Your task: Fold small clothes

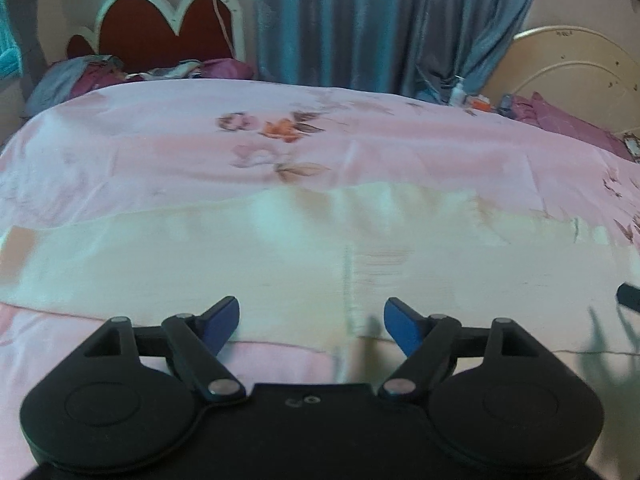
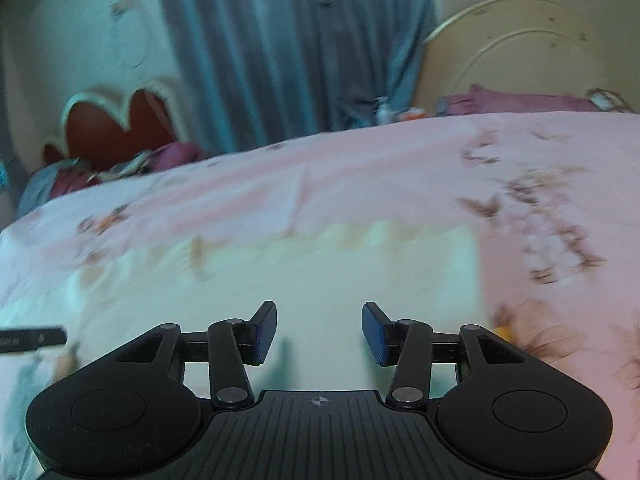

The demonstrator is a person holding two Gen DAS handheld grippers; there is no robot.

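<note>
A pale cream garment (image 1: 280, 256) lies spread flat across the pink floral bedsheet (image 1: 280, 132), with a vertical seam (image 1: 350, 300) near its middle. My left gripper (image 1: 311, 326) is open and empty, hovering just above the garment's near edge. In the right wrist view the same cream garment (image 2: 320, 280) lies ahead, blurred by motion. My right gripper (image 2: 319, 330) is open and empty above it. A dark tip of the right gripper shows at the left view's right edge (image 1: 629, 295), and the left gripper's tip shows at the right view's left edge (image 2: 32, 338).
A red and white headboard (image 1: 168, 28) with purple pillows (image 1: 224, 68) stands at the back left. Blue curtains (image 1: 380, 20) hang behind. A cream headboard (image 1: 580, 60) and a bottle (image 1: 458, 92) are at the back right. The pink sheet (image 2: 400, 168) covers the bed.
</note>
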